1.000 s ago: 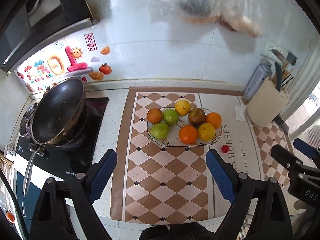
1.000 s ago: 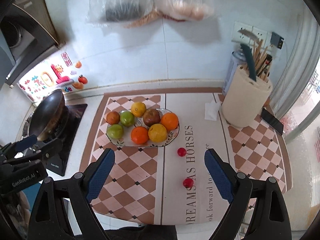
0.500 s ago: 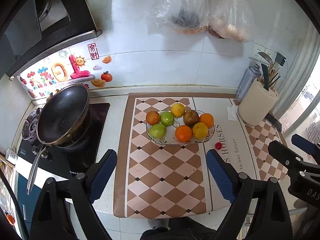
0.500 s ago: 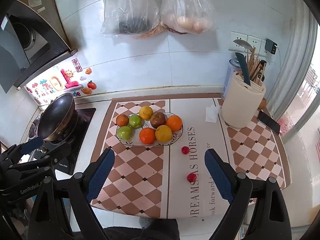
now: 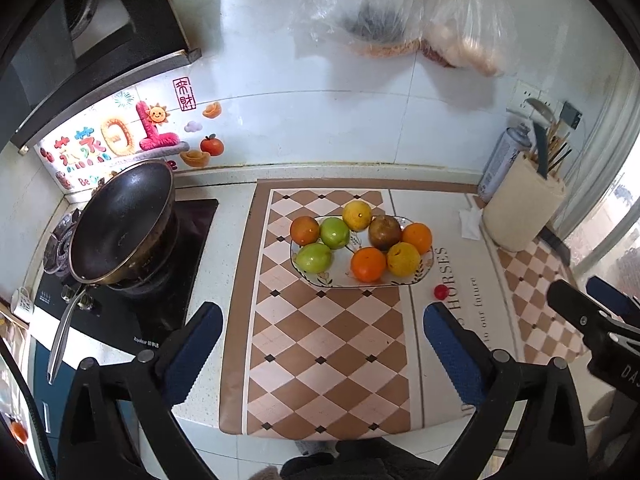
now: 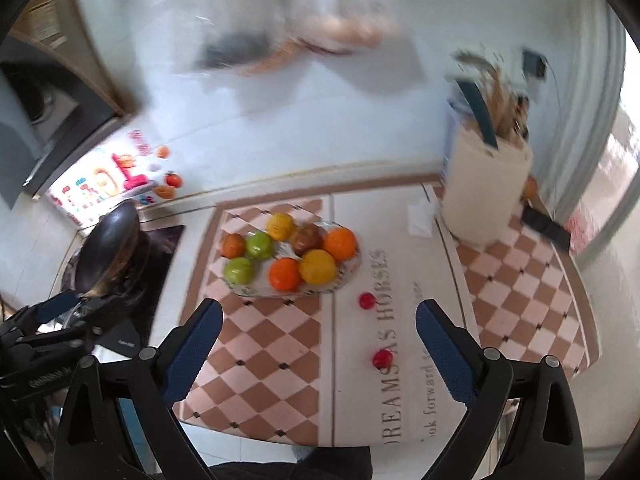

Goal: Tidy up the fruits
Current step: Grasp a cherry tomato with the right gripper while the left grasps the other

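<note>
A glass plate on the checkered mat holds oranges, green apples, yellow fruits and a brown one. In the right wrist view the plate lies ahead to the left. One small red fruit lies just right of it on the mat, and a second red fruit lies nearer. Only the first red fruit shows in the left wrist view. My left gripper hovers in front of the plate, its jaws opening with nothing between them. The jaws of my right gripper are opening too, also with nothing between them.
A black wok sits on the stove at the left. At the back right stand a cream knife block and a spray can, with a tissue and a phone nearby. Plastic bags hang on the wall.
Both pairs of jaws stand a little wider. The right wrist view has come closer to the counter, tilted and blurred. The fruits have not moved.
</note>
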